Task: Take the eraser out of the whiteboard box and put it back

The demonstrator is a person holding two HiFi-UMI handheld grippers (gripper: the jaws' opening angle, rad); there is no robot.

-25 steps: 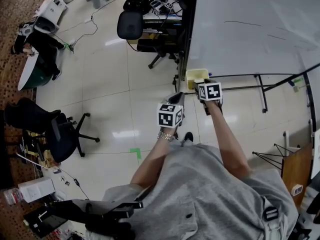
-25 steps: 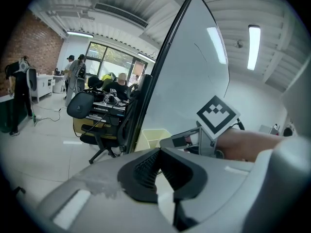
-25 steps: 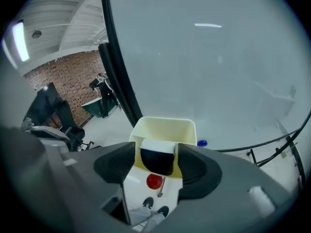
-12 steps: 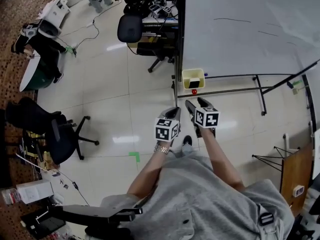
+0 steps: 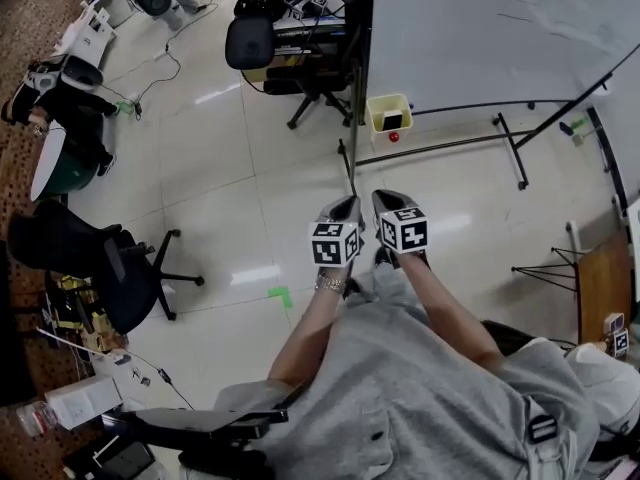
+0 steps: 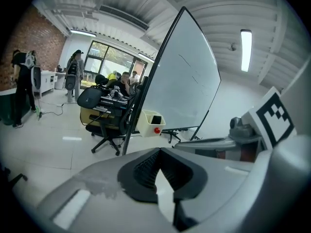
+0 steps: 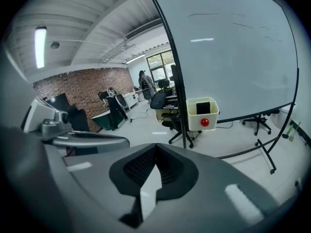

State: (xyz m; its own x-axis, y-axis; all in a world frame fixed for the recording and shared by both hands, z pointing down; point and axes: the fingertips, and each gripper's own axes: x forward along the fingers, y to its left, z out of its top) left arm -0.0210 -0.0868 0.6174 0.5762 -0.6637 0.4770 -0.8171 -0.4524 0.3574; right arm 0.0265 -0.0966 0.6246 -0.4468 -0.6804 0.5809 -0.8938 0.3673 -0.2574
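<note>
The pale yellow whiteboard box (image 5: 388, 114) hangs at the lower left corner of the whiteboard (image 5: 500, 28), with a red knob (image 5: 394, 137) on its front. The black eraser (image 5: 392, 120) stands inside it. It also shows in the box (image 7: 203, 114) in the right gripper view, as eraser (image 7: 203, 108), and in the box (image 6: 154, 123) in the left gripper view. My left gripper (image 5: 350, 205) and right gripper (image 5: 383, 200) are side by side over the floor, well short of the box. Both are shut and empty, in the left gripper (image 6: 156, 152) and right gripper (image 7: 154, 147) views.
The whiteboard stand's legs (image 5: 510, 153) spread over the tiled floor. A black office chair (image 5: 250, 43) and a cluttered desk (image 5: 300, 13) stand left of the board. Another chair (image 5: 120, 268) is at the left. People stand far back (image 6: 75, 74). Green tape (image 5: 280, 295) marks the floor.
Both grippers have drawn back from the box toward the person. The right gripper, at the box a second ago and open half a second ago, is now shut. The eraser stays in the box.
</note>
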